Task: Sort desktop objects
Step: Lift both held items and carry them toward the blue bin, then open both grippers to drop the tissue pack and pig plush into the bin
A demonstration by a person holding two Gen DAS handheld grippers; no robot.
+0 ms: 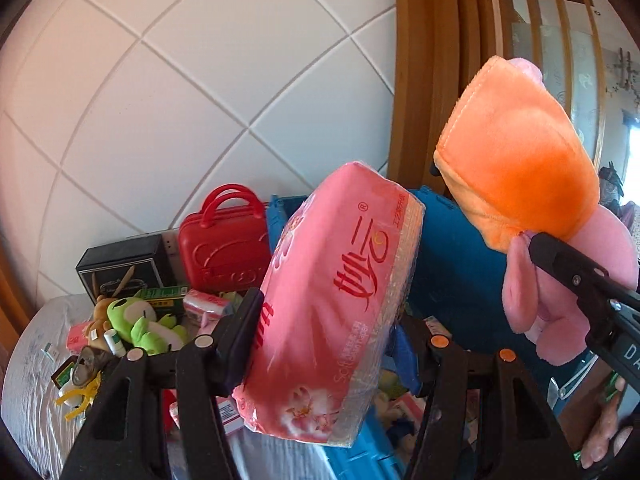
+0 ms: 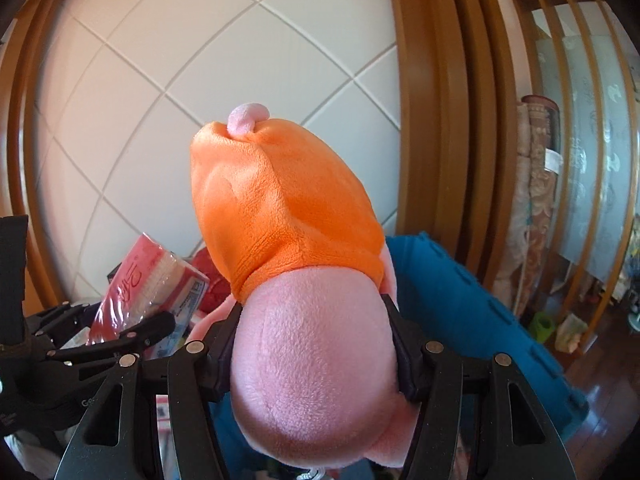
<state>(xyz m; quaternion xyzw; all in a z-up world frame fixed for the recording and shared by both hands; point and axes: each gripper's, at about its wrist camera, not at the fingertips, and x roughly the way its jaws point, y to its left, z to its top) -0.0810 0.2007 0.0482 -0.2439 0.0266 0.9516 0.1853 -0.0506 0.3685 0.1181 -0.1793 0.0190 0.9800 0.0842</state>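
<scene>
My left gripper (image 1: 326,320) is shut on a pink tissue pack (image 1: 336,300) with red lettering and holds it in the air, tilted. The pack also shows in the right wrist view (image 2: 148,284), held by the left gripper (image 2: 132,332). My right gripper (image 2: 314,332) is shut on a pink plush pig in an orange dress (image 2: 304,280) and holds it up. The pig also shows in the left wrist view (image 1: 520,160) at the upper right, with the right gripper's finger (image 1: 560,256) on its pink head.
A blue crate (image 1: 452,264) stands below and behind both held things. To the left, a white-covered table (image 1: 36,364) holds a red toy case (image 1: 224,248), a black box (image 1: 120,268), a green frog plush (image 1: 140,320) and small packs. A wooden door frame (image 2: 440,120) is at the right.
</scene>
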